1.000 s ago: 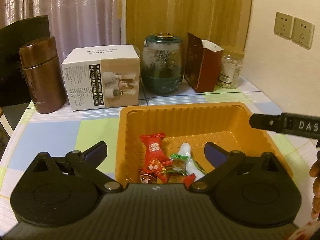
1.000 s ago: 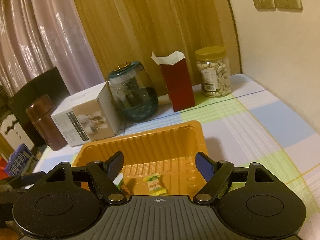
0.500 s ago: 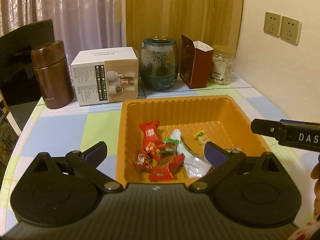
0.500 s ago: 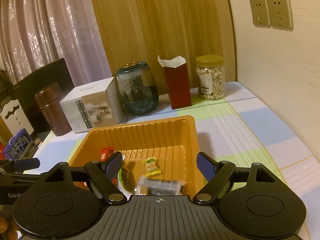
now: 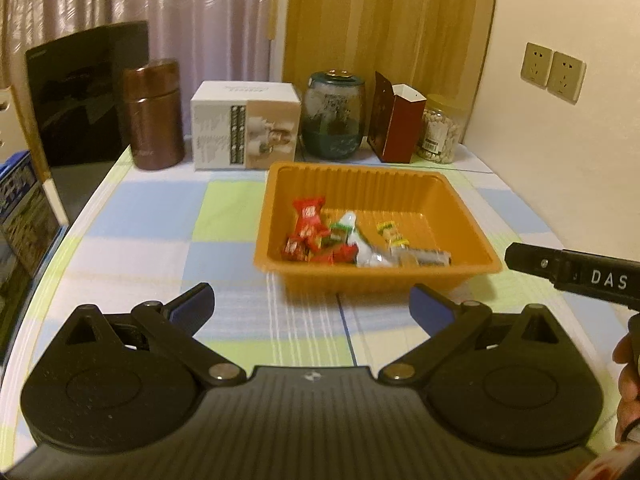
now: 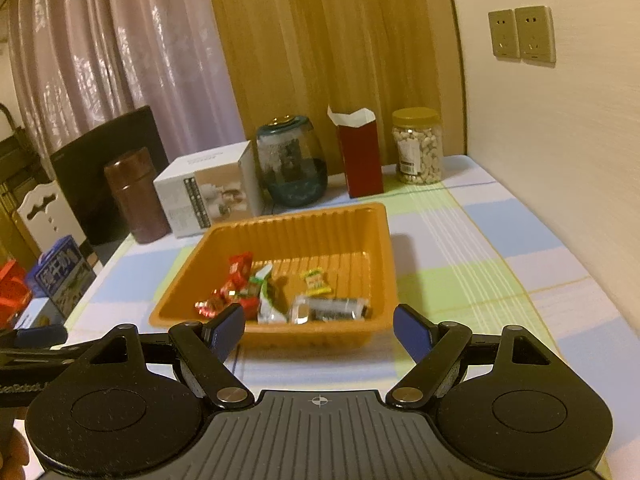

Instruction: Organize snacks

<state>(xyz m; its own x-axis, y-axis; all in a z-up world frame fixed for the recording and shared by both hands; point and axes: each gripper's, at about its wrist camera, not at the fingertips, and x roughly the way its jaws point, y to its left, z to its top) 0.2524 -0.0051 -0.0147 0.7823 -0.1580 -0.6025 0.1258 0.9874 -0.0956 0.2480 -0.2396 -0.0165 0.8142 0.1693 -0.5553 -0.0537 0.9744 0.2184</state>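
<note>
We held the left gripper (image 5: 312, 306) and right gripper (image 6: 319, 328) wide apart, gripping nothing, short of the orange tray (image 5: 472, 222), where the snacks (image 5: 344, 238) lay.

We see dim, warm yellowish indoor light in both views, with soft shadows. Motion blur smears the snacks (image 5: 362, 238) in the orange tray (image 5: 472, 236). Fisheye bends the edges, and the corners go black.
</note>
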